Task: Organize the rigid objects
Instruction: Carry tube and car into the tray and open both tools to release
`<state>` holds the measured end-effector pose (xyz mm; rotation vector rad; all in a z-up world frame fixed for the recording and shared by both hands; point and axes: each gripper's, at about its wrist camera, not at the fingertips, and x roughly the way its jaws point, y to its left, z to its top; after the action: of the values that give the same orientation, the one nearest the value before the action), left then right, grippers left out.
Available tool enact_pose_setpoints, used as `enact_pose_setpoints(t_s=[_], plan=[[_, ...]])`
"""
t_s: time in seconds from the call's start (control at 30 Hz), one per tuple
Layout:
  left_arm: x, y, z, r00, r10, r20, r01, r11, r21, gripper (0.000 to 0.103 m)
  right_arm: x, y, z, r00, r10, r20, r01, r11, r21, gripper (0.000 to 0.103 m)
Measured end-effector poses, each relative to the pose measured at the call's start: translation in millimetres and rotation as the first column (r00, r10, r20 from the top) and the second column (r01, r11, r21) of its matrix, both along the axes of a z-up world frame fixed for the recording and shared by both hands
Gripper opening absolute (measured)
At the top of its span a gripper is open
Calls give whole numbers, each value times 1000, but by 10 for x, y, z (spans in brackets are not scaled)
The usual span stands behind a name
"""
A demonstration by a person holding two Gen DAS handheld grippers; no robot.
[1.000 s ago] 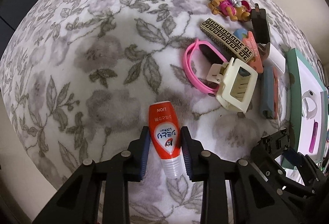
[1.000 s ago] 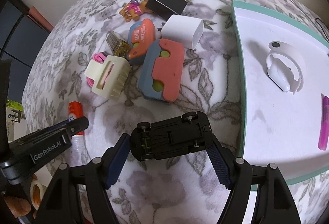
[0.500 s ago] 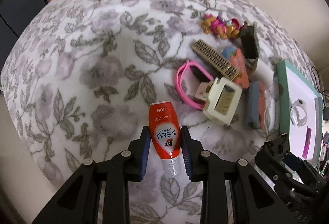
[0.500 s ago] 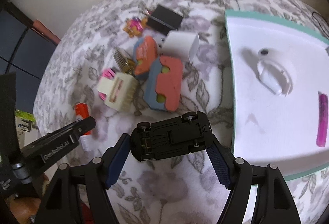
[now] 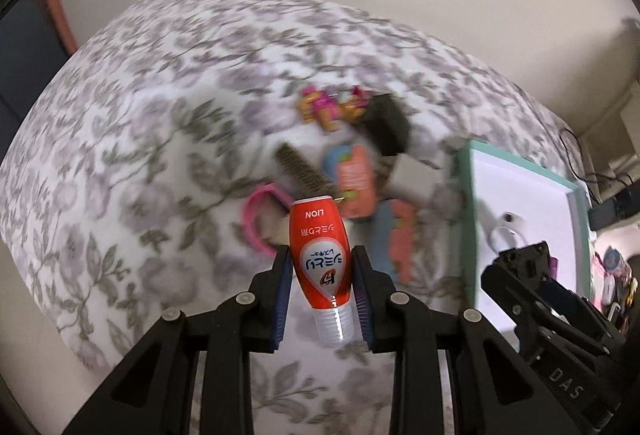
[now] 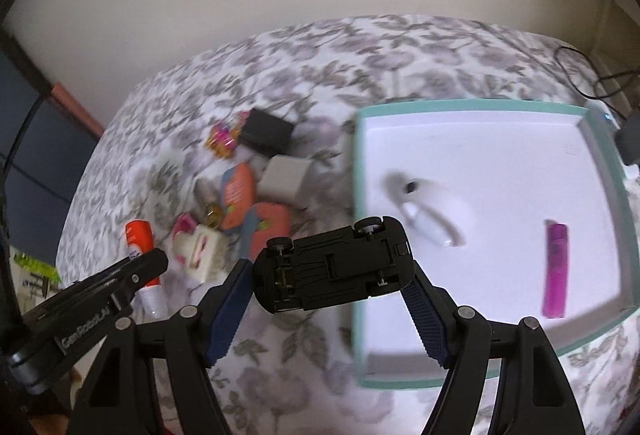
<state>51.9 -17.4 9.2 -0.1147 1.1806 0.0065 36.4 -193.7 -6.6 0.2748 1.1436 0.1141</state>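
Both grippers have lifted up off the flowery blanket point(image 6: 304, 367), the left gripper point(image 5: 320, 285) clamped on the red tube point(image 5: 322, 255) and the right gripper point(image 6: 332, 289) clamped on the upside-down black toy car point(image 6: 334, 267), whose long side lies crosswise, just left of the teal tray point(image 6: 624, 195) at right.

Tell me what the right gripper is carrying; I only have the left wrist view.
Observer: The right gripper is shut on a black plastic toy car, held underside up with its wheels showing.
Operator: List what lies in the white, teal-rimmed tray.
Observer: A magenta bar lies flat near the tray's right wall. Left of it is a white object, too blurred to name.
Operator: Say where the car sits against that tray.
Observer: In this view the car overlaps the tray's left rim. I cannot tell its height above it.
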Motion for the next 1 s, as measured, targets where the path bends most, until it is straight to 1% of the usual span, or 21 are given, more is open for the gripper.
enact_pose_setpoints(t_s=[0.13, 0.2, 0.3, 0.43, 0.6, 0.67, 0.73, 0.83, 1.0], plan=[[84, -354, 30, 998, -68, 4, 68, 997, 41, 30, 36, -247, 27, 998, -59, 10, 59, 998, -6, 77], [121, -507, 37, 995, -98, 5, 98, 994, 45, 30, 53, -357, 22, 995, -97, 9, 97, 995, -23, 77], [160, -744, 21, 990, -144, 0, 144, 989, 43, 31, 62, -548, 8, 990, -142, 7, 142, 990, -14, 77], [166, -1041, -40, 979, -204, -8, 205, 978, 33, 31, 50, -827, -20, 976, -219, 4, 219, 974, -50, 77], [148, -1381, -165, 961, -274, -23, 274, 962, 0, 31, 0, -1184, -75, 947, -320, -11, 318, 945, -79, 77], [128, -1484, -229, 954, -298, -29, 298, 955, -6, 31, -16, -1282, -86, 938, -345, -12, 343, 936, -79, 77], [101, -1558, -317, 947, -318, -35, 318, 948, -10, 31, -29, -1337, -87, 933, -360, -10, 358, 930, -83, 77], [76, -1583, -449, 945, -323, -54, 322, 946, -31, 31, -36, -1384, -116, 927, -374, -16, 371, 924, -92, 77], [79, -1596, -579, 944, -322, -67, 320, 947, -38, 31, 19, -1340, -295, 936, -346, -65, 339, 935, -103, 77]])
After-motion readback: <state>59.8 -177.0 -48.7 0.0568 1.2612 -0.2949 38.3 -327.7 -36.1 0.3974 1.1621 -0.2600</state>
